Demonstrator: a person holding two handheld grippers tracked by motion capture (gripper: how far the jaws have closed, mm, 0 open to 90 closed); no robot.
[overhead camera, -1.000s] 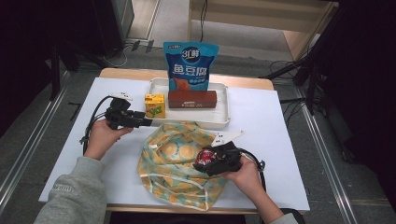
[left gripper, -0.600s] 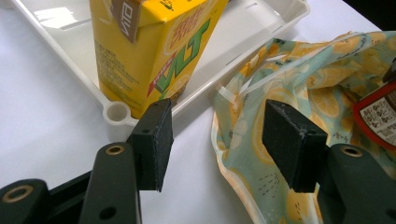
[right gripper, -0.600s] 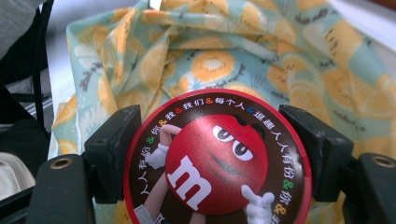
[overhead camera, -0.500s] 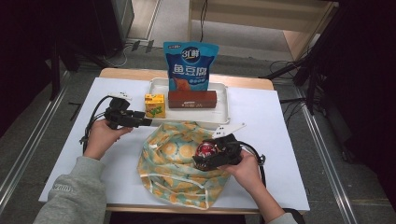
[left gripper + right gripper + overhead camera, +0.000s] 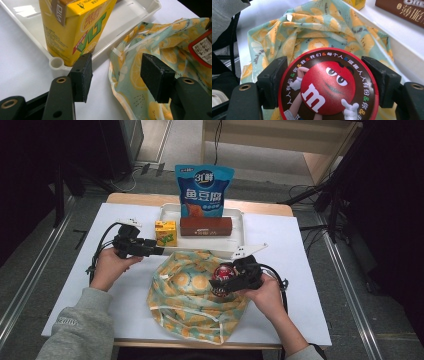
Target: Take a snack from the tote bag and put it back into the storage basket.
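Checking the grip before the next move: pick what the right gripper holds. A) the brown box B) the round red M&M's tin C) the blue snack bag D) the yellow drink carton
B: in the right gripper view the right gripper has both pads pressed on the rim of the round red M&M's tin, above the lemon-print cloth bag.

A white tray [image 5: 239, 222] sits at the far middle of the white-covered bench [image 5: 310, 285]. At the tray's far edge a blue snack pouch [image 5: 203, 190] stands upright. In front of the pouch a long brown box [image 5: 205, 226] lies inside the tray, its length running along the tray. At the tray's left end, just beside the brown box, a yellow drink carton [image 5: 165, 233] stands upright in the near left corner.
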